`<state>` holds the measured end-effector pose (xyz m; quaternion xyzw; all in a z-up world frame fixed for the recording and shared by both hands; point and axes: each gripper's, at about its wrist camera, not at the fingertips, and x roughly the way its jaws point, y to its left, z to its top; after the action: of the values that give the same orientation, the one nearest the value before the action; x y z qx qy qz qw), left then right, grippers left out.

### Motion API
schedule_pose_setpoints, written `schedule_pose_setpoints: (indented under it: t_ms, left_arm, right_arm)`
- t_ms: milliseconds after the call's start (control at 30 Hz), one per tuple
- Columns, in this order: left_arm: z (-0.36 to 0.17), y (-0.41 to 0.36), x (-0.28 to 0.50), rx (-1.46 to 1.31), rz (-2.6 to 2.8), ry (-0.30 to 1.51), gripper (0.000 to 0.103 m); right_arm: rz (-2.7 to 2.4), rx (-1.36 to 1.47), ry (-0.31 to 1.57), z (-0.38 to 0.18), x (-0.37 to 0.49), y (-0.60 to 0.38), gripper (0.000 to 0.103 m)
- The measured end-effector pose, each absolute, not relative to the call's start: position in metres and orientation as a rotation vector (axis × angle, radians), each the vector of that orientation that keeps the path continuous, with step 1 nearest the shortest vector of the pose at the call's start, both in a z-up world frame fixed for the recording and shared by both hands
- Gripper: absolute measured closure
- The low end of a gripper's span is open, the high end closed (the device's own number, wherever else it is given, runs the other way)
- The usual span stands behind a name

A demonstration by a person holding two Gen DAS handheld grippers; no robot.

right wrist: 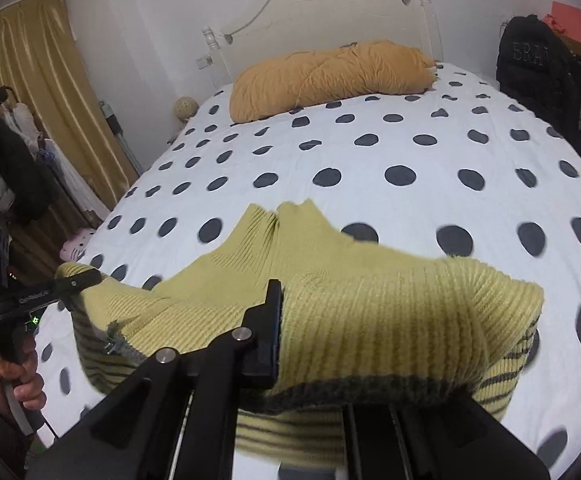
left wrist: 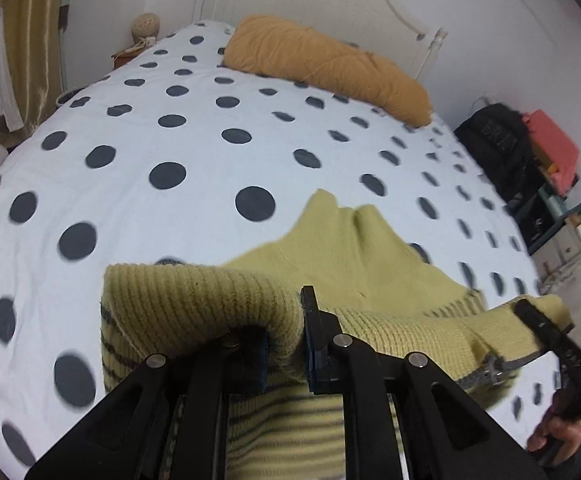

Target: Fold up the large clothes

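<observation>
A yellow-green ribbed sweater with dark stripes near its hem is being held up over a bed covered by a white spread with dark dots. In the left wrist view the left gripper is being kept nearly closed on a thick ribbed fold of the knit, which is bulging over the finger toward 10 o'clock. At 4 o'clock of that view the right gripper is being seen pinching the sweater's other corner, with a hand wrapped around its handle below.

In the right wrist view the right gripper is being kept almost fully closed on the knit; only one finger is visible, the other being buried under the fabric draped toward 3 o'clock. At 9 o'clock the left gripper is being seen clamped on the far corner, its handle being gripped by a hand.

The sweater's collar is lying on the spread toward 12 o'clock, while its lower edge is hanging between the two grippers. An orange pillow is lying by the headboard at 12 o'clock.
</observation>
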<state>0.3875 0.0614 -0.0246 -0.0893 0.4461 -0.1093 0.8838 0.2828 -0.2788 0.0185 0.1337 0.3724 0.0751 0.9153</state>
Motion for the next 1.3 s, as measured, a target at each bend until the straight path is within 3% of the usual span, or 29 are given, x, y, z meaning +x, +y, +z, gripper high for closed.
schedule_pose_setpoints:
  t_ms: [100,267,367,467,500,533,567,600,667,833,1067,1300]
  left_arm:
    - [-0.068,0.049,0.443,-0.148,-0.186,1.0,0.09]
    - [-0.128,0.06,0.489,-0.255,-0.186,1.162,0.085]
    - [-0.124,0.097,0.498,-0.535,-0.249,1.144,0.08]
    - [-0.116,0.133,0.505,-0.735,-0.254,1.125,0.076]
    - [-0.11,0.139,0.506,-0.718,-0.244,1.121,0.076]
    - [-0.103,0.141,0.506,-0.679,-0.232,1.113,0.074]
    - [-0.092,0.146,0.503,-0.605,-0.184,1.083,0.055]
    - [-0.078,0.154,0.497,-0.531,-0.12,1.049,0.029]
    - [-0.055,0.175,0.477,-0.497,-0.083,0.967,0.019]
    - [-0.037,0.214,0.394,-0.55,-0.159,1.01,0.019]
    - [-0.107,0.2,0.245,-0.715,-0.306,1.143,0.019]
    - [-0.166,0.149,0.255,-0.873,-0.374,1.154,0.019]
  right_arm:
    - [0.131,0.278,0.851,-0.011,0.338,-0.281,0.095]
    - [0.066,0.536,1.112,-0.081,0.395,-0.313,0.09]
    - [0.142,0.746,1.071,-0.087,0.395,-0.336,0.087]
    - [0.202,0.862,1.049,-0.081,0.39,-0.351,0.076]
    - [0.208,0.881,1.037,-0.077,0.387,-0.354,0.059]
    - [0.214,0.92,1.008,-0.07,0.381,-0.361,0.034]
    - [0.207,0.94,0.988,-0.064,0.376,-0.366,0.02]
    - [0.183,0.954,0.976,-0.058,0.369,-0.372,0.011]
    - [0.112,0.93,0.978,-0.041,0.351,-0.385,0.011]
    - [0.044,0.818,0.985,-0.011,0.285,-0.41,0.011]
    - [-0.013,0.886,0.997,-0.052,0.15,-0.408,0.011]
    - [0.032,1.079,0.951,-0.119,0.164,-0.387,0.011]
